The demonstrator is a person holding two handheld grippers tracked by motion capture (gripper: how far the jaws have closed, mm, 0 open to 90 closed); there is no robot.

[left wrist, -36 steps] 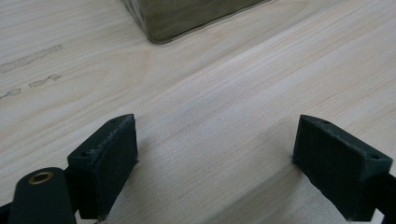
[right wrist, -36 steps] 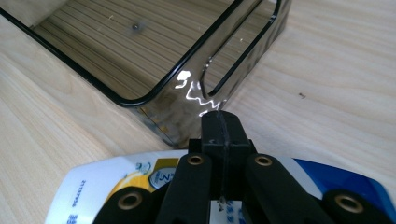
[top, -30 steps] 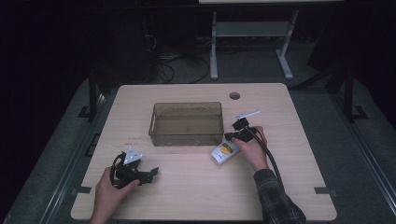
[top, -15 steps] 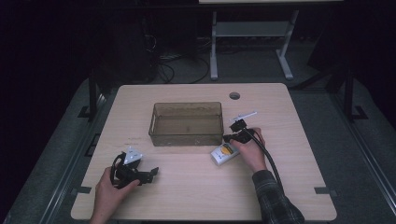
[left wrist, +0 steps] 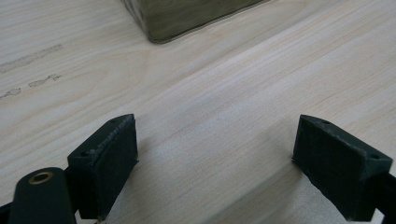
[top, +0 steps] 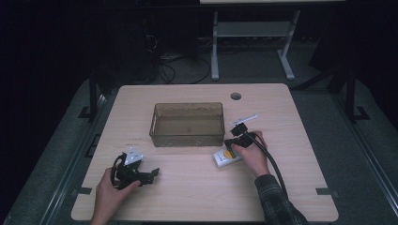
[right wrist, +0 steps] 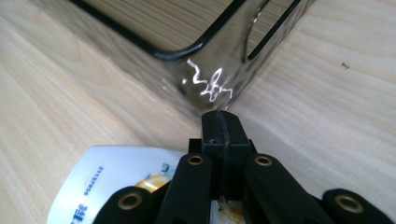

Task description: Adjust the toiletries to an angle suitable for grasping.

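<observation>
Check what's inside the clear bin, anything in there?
The clear bin looks empty: only its bare floor shows through the tinted walls. The white packet lies outside, on the table, partly covered by the right claw.

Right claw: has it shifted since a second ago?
No. The right claw sits over the white packet beside the clear bin's near right corner, as before.

The right tongs (top: 233, 142) seem to have edged slightly nearer the packet (top: 226, 157).

Digits "2113795" along the edge of the white packet (right wrist: 116, 182), other print unreadable.
</observation>
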